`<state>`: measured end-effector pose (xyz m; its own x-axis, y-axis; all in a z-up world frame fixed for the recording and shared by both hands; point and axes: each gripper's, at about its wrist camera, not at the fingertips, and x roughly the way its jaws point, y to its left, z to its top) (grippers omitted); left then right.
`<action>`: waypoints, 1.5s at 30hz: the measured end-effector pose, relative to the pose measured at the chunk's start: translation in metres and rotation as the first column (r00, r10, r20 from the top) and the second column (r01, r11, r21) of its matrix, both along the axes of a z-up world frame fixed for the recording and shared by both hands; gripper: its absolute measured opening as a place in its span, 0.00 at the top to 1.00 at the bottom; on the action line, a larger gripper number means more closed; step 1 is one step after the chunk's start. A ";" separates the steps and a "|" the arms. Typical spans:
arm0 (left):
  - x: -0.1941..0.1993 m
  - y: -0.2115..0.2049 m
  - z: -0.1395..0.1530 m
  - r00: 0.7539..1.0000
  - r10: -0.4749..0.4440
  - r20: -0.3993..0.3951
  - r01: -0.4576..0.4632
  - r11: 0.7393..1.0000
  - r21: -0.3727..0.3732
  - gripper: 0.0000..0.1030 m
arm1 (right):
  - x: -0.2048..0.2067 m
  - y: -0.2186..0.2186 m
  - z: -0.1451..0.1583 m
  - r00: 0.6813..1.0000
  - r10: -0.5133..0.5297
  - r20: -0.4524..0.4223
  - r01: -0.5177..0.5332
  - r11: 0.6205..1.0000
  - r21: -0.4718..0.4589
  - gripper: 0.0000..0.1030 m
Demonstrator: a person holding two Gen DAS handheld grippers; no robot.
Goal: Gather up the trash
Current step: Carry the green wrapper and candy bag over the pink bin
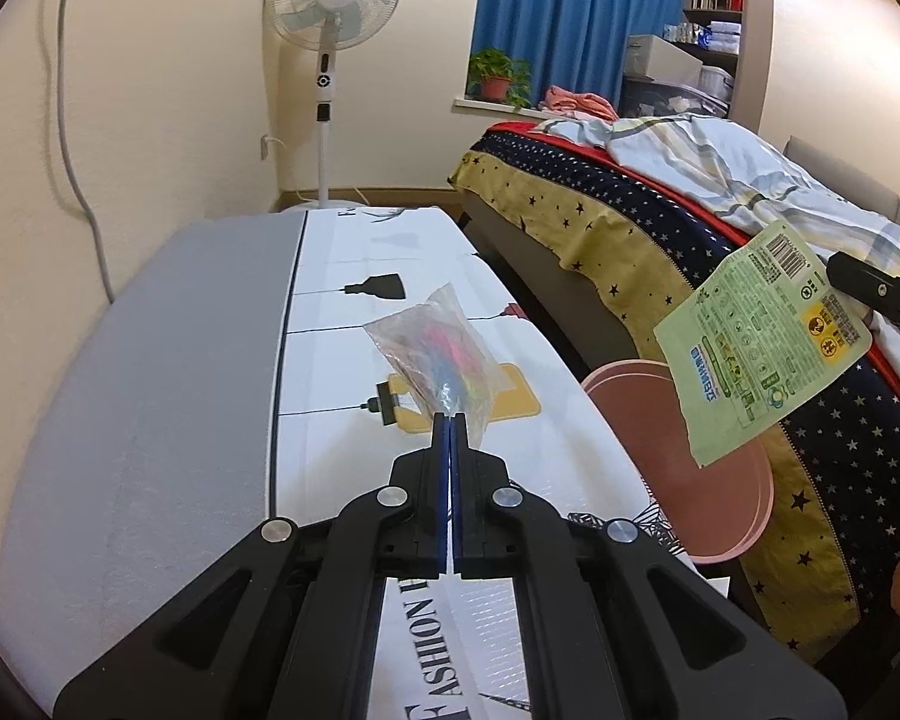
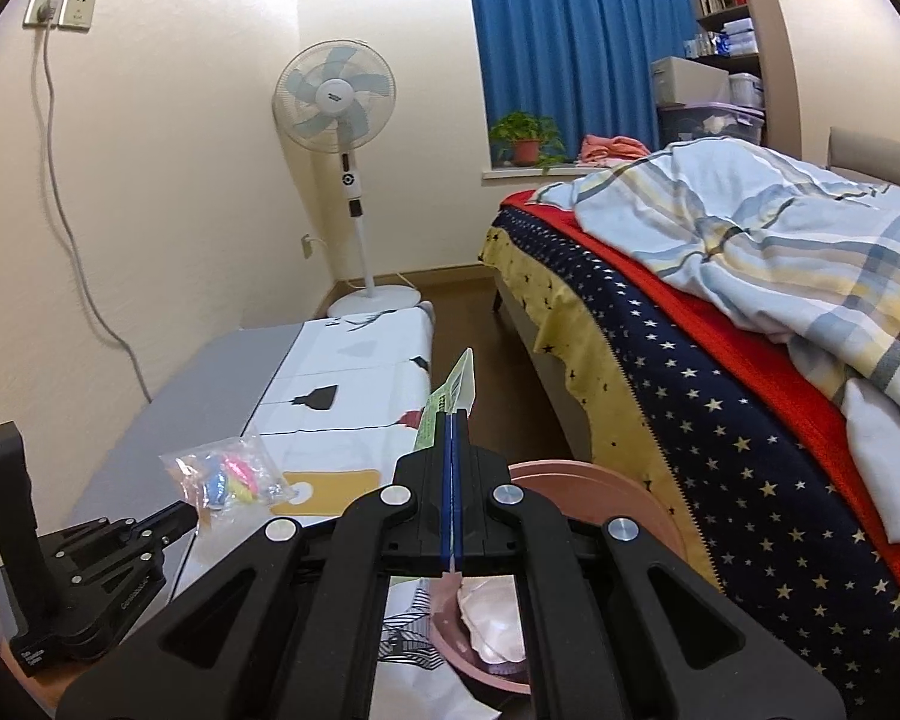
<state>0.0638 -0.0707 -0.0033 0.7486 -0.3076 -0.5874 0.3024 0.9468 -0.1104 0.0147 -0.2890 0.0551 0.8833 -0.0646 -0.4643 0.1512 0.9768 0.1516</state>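
My left gripper (image 1: 450, 417) is shut on the near corner of a clear plastic bag (image 1: 438, 357) with colourful bits inside, which rests on the white printed table (image 1: 354, 324). In the right wrist view the same bag (image 2: 225, 477) sits at the left gripper's tip (image 2: 193, 511). My right gripper (image 2: 453, 417) is shut on a light green wrapper (image 2: 447, 405), seen edge-on. In the left wrist view that wrapper (image 1: 762, 348) hangs in the air above a pink bin (image 1: 690, 468). The pink bin (image 2: 600, 492) lies just below my right gripper, with crumpled white trash (image 2: 492, 618) inside.
A bed (image 2: 720, 372) with a starred yellow and navy cover and a plaid quilt stands to the right. A standing fan (image 2: 342, 120) is in the far corner. A grey panel (image 1: 150, 390) covers the table's left part. A cable (image 2: 72, 228) hangs down the wall.
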 end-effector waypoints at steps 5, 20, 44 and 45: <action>0.003 -0.009 -0.001 1.000 -0.017 0.005 0.018 1.000 -0.007 1.00 | 0.000 -0.009 -0.004 1.000 -0.029 -0.006 0.029 1.000 -0.003 1.00; 0.010 -0.051 -0.005 0.995 -0.097 0.012 0.097 0.995 -0.010 1.00 | 0.005 -0.043 -0.017 0.990 -0.137 -0.034 0.138 0.990 0.011 1.00; 0.030 -0.141 -0.029 0.973 -0.230 -0.033 0.228 0.973 -0.043 1.00 | 0.015 -0.084 -0.045 0.961 -0.256 -0.104 0.258 0.966 0.001 1.00; 0.032 -0.143 -0.030 0.972 -0.231 -0.038 0.230 0.972 -0.045 1.00 | 0.015 -0.085 -0.046 0.960 -0.257 -0.108 0.258 0.966 0.002 1.00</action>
<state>0.0957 -0.2136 -0.0334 0.6295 -0.4930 -0.6006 0.5062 0.8466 -0.1644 0.0301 -0.3736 0.0088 0.7833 -0.2753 -0.5574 0.4133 0.9004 0.1360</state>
